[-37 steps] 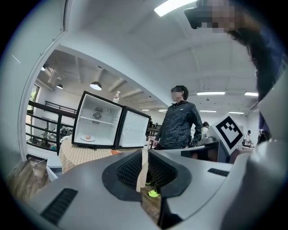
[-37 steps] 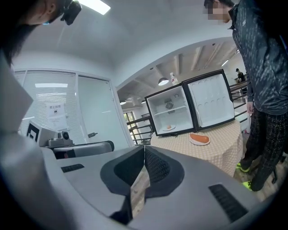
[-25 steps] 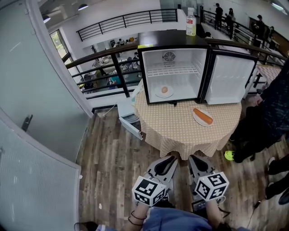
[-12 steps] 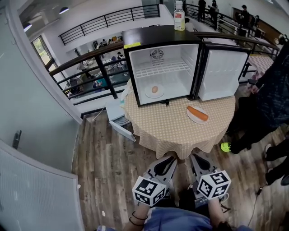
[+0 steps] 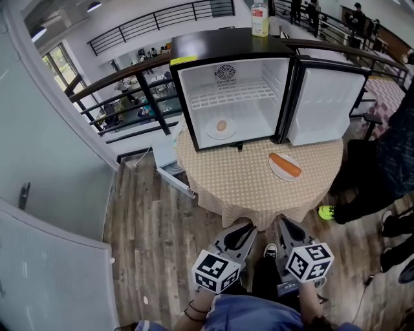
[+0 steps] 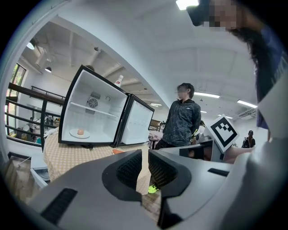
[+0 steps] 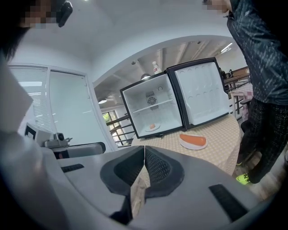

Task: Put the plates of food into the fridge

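Note:
A black mini fridge (image 5: pixel 233 97) stands open on a round table (image 5: pixel 246 191) with a checked cloth. Inside it, on the floor of the compartment, a white plate with a small round bun (image 5: pixel 221 128) rests. A second white plate with a long orange sausage (image 5: pixel 285 165) lies on the table in front of the open door (image 5: pixel 326 106). My left gripper (image 5: pixel 240 234) and right gripper (image 5: pixel 289 231) are side by side short of the table's near edge, both shut and empty. The sausage plate (image 7: pixel 193 141) shows ahead in the right gripper view, the bun plate (image 6: pixel 79 133) in the left gripper view.
A person in dark clothes (image 5: pixel 381 161) stands at the table's right, with a green shoe (image 5: pixel 325 212) by its foot. A bottle (image 5: pixel 260 19) stands on the fridge. A white box (image 5: pixel 169 161) sits left of the table; a glass wall runs along the left.
The table and fridge have drawn nearer and look larger in the head view. Both grippers have come forward with me, still shut and side by side.

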`<state>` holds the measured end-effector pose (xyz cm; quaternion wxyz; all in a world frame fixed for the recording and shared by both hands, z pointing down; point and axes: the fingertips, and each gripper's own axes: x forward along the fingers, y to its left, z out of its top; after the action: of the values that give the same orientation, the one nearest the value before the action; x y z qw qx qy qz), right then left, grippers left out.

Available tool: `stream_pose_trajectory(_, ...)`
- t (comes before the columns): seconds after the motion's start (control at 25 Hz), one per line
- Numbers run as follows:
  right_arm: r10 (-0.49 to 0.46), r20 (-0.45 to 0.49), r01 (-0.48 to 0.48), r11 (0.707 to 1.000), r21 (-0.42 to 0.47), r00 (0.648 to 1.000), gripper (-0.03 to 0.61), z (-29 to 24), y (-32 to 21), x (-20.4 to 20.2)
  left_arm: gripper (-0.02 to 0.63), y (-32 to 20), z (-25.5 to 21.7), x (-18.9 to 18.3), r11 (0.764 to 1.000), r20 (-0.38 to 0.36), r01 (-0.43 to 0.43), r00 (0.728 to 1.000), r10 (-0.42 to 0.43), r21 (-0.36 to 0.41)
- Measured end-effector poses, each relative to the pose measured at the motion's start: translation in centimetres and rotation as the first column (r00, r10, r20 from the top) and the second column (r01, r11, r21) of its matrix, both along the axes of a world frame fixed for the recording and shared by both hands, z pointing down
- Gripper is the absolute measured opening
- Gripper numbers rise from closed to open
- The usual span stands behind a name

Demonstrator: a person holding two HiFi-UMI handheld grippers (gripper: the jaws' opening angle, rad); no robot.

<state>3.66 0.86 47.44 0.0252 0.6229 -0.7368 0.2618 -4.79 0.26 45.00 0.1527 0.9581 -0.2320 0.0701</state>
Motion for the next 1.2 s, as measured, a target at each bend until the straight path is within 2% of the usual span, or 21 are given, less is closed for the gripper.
stream_pose_trajectory(0.24,-0.029,0.019,0.029,1.000,0.010,0.999,0.018,-0.5,-5.1,5.1,0.041,-4.5,-0.2,3.9,0.999,0.022,0.037,0.999,-0.037,0.002)
stream_pose_trajectory(0.4,-0.030,0.018,0.030,0.999,0.026,0.999,0.018,-1.1,-8.3,9.2,0.041,-6.7,-0.6,7.6,1.000,0.027,0.029,0.999,-0.029,0.000)
stream_pose_trajectory(0.68,-0.069,0.020,0.069,0.998,0.011,0.997,0.018,-0.4,-11.3,14.2,0.041,-9.4,-0.1,12.3,0.998,0.052,0.061,0.997,-0.061,0.009)
stream_pose_trajectory(0.84,-0.088,0.019,0.089,0.996,-0.020,0.996,0.018,0.8,-12.2,16.5,0.041,-10.5,1.0,14.2,0.997,0.060,0.079,0.995,-0.079,-0.002)
stream_pose_trajectory(1.2,-0.105,0.036,0.109,0.983,-0.146,0.994,0.018,6.9,-14.5,21.1,0.041,-13.5,7.0,15.0,0.992,0.168,0.097,0.982,-0.082,-0.084)
